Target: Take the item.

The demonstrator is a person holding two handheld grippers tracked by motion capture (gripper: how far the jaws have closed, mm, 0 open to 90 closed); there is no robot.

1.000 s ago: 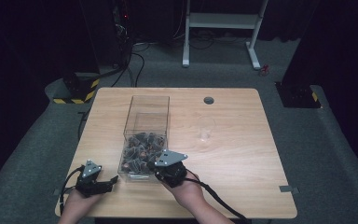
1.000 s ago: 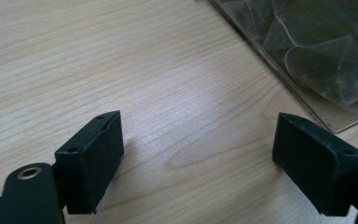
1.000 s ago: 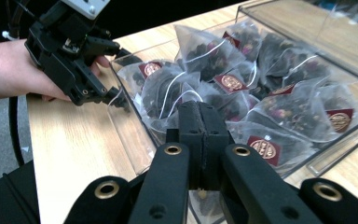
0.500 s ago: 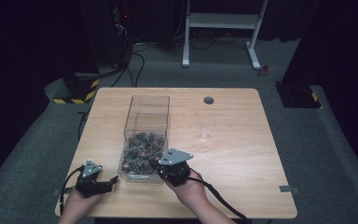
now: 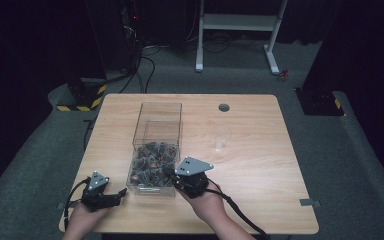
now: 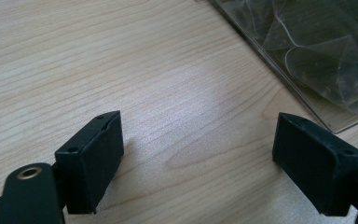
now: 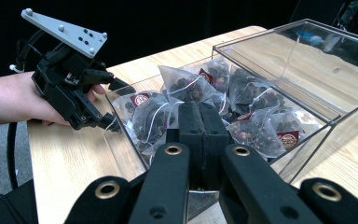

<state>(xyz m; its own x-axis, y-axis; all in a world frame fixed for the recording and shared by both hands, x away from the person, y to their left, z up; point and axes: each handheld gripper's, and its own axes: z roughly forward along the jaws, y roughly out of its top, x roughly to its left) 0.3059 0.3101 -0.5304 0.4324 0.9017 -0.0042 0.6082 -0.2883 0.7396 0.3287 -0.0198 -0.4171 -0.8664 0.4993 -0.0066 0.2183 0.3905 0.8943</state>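
Right gripper (image 5: 172,176) jaws closed, empty, over tea bags (image 5: 152,160) in clear box (image 5: 160,112). Left gripper (image 5: 115,194) open on table (image 5: 260,150); glass (image 5: 221,138) well apart.

left gripper (image 5: 111,194) low, jaws spread wide, held in left hand (image 5: 82,214); right gripper (image 7: 199,122) raised, its 2 jaws pressed together.

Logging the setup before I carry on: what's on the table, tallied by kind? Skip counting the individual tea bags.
Clear box holding tea bags: 1
Clear glass cup: 1
Handheld grippers, left and right: 2
Total: 4
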